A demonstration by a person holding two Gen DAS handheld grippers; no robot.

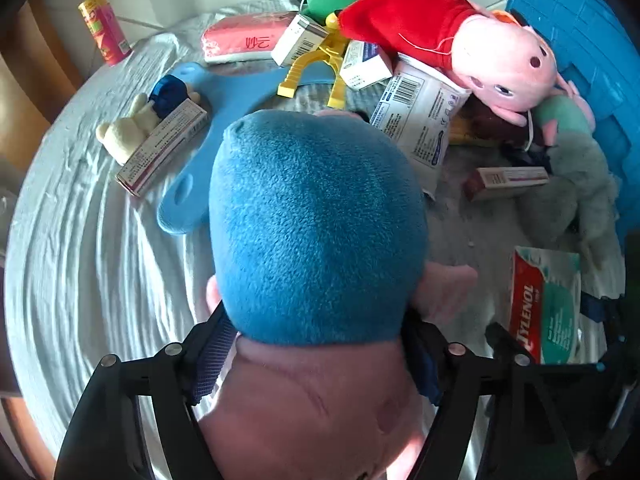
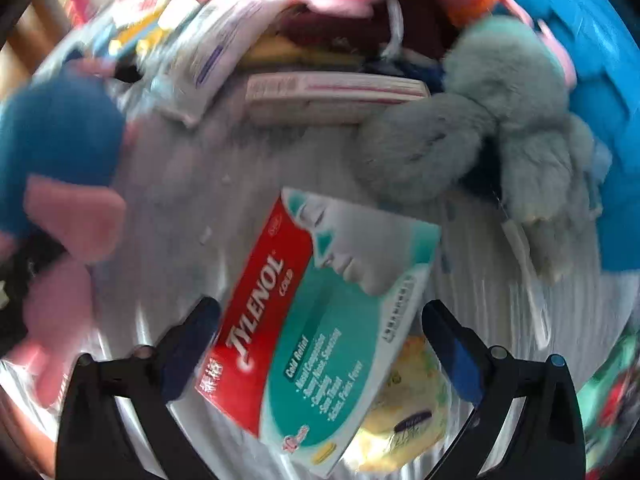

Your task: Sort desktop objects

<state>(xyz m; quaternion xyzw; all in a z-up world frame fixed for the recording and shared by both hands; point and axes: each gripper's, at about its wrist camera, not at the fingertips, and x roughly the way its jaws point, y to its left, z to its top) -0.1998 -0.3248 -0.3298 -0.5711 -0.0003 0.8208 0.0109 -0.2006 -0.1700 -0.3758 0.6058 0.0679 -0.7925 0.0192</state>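
Red-teal "TYLENOL Cold" box [image 2: 316, 320] between spread right fingers [image 2: 448, 336], seemingly unclamped.

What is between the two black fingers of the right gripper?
The Tylenol box lies between the right gripper fingers, which stand wide and not pressing it. The right wrist view shows this.

Table w/ rumpled pale cloth [image 1: 80, 264] is carrying Tylenol box [image 2: 316, 320], pink tissue pack [image 1: 244, 38], grey plush [image 2: 480, 136], blue mat [image 1: 224, 92].
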